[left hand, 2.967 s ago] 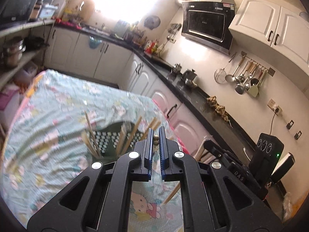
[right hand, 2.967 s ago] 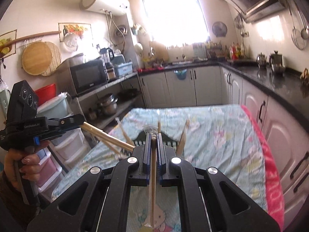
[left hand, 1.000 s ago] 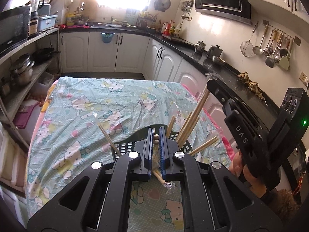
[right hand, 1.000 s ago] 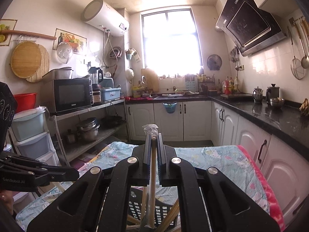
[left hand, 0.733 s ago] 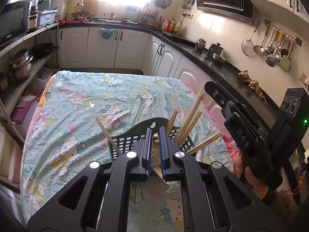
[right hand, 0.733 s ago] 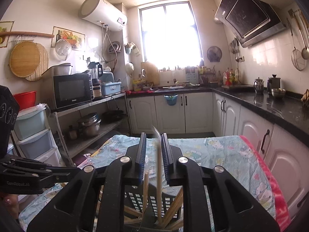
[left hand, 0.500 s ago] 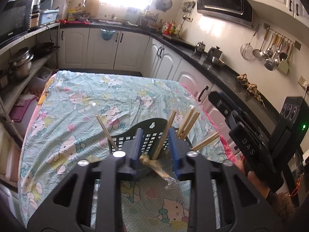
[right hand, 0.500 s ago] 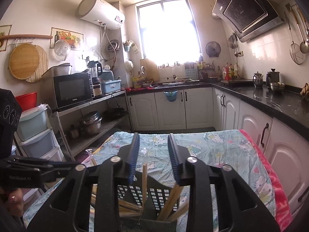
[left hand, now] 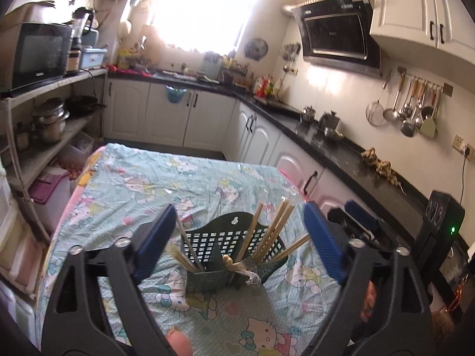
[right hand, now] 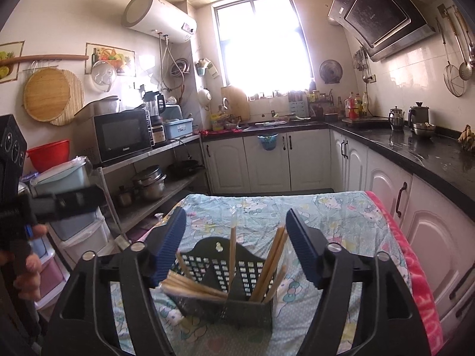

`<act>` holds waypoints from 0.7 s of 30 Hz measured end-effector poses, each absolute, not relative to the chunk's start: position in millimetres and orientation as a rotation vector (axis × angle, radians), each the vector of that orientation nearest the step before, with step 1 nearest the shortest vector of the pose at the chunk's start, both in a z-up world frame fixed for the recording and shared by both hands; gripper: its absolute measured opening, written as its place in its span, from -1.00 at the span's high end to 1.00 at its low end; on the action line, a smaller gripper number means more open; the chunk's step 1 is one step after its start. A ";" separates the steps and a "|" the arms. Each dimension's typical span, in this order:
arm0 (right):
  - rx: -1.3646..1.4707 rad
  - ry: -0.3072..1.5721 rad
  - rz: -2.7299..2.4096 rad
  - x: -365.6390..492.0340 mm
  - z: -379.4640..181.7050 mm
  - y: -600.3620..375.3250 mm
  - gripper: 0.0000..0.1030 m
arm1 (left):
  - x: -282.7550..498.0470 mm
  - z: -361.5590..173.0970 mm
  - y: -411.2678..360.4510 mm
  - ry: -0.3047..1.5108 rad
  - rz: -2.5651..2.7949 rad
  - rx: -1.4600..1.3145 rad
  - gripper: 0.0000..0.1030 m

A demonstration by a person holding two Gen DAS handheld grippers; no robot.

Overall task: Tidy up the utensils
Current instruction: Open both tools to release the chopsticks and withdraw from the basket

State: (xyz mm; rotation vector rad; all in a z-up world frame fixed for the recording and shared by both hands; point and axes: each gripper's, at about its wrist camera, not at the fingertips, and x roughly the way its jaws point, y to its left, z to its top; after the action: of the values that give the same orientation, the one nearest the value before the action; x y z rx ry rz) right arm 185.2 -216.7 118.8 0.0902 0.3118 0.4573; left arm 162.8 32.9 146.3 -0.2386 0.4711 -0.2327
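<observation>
Nearest the cameras, the left claw (left hand: 239, 243) and the right claw (right hand: 234, 247) are seen spreading, their blue pads wide apart and nothing pinched between them. Just beyond the fingers, the dark green slotted holder (right hand: 225, 293) is set on the counter (left hand: 142, 184), which is covered by a cartoon-print cloth. Wooden chopsticks (right hand: 271, 262) are stood and leaned in its compartments. Farther back, white cabinets (right hand: 267, 163) and a bright window (right hand: 261, 41) are seen.
</observation>
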 end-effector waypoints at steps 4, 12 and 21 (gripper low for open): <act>0.082 0.322 0.455 168.7 117.0 -219.0 -0.63 | 146.9 144.5 37.3 0.443 -0.200 -0.239 -0.79; 0.053 0.335 0.441 140.1 108.8 -224.2 -0.86 | 120.9 121.5 39.1 0.453 -0.143 -0.245 -0.79; -0.011 0.395 0.418 112.7 68.0 -223.2 -0.87 | 98.1 79.4 27.5 0.496 -0.103 -0.211 -0.79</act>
State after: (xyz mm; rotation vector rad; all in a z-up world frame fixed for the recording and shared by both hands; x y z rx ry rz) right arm 112.7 -223.2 68.0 -0.0108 0.3949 0.4177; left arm 98.1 27.5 79.4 -0.2112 0.4965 -0.1032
